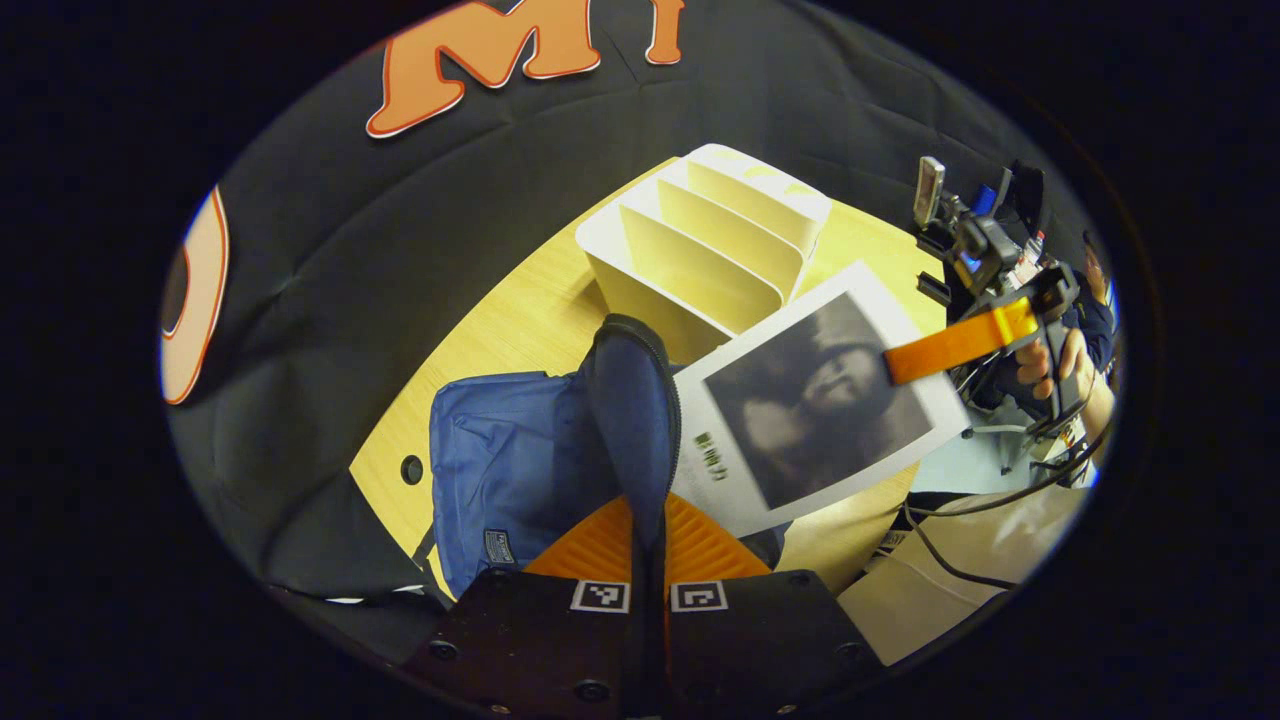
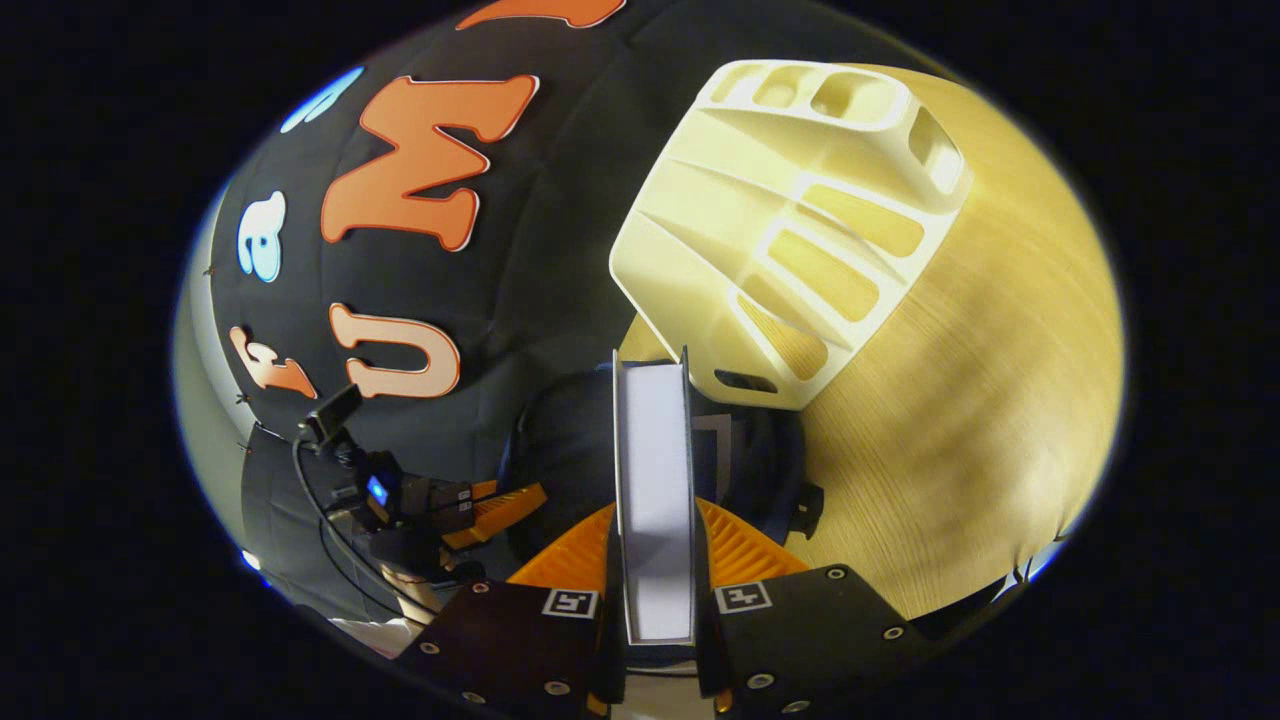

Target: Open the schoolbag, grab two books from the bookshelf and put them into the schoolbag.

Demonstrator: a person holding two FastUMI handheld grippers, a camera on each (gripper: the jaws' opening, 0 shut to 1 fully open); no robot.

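Note:
My left gripper [image 1: 645, 515] is shut on the raised dark rim of the blue schoolbag [image 1: 500, 460], holding that edge up. The bag lies on the wooden table [image 1: 520, 310]. A book [image 1: 810, 410] with a white cover and a dark picture hovers tilted just right of the raised rim. My right gripper [image 1: 955, 345] clamps its far edge. In the right gripper view the same book [image 2: 655, 470] stands edge-on between the fingers of my right gripper [image 2: 655, 530], with the schoolbag [image 2: 560, 440] dark beneath it and my left gripper [image 2: 495, 505] off to the left. The cream bookshelf [image 1: 710, 240] [image 2: 790, 230] stands behind the bag, its slots empty.
A person's hand [image 1: 1050, 365] holds the right gripper, with cables [image 1: 960, 560] trailing below it. The table has a round cable hole [image 1: 412, 468] near its left edge. Black cloth wall [image 1: 400, 250] runs close behind the shelf. Bare tabletop [image 2: 980, 400] lies right of the shelf.

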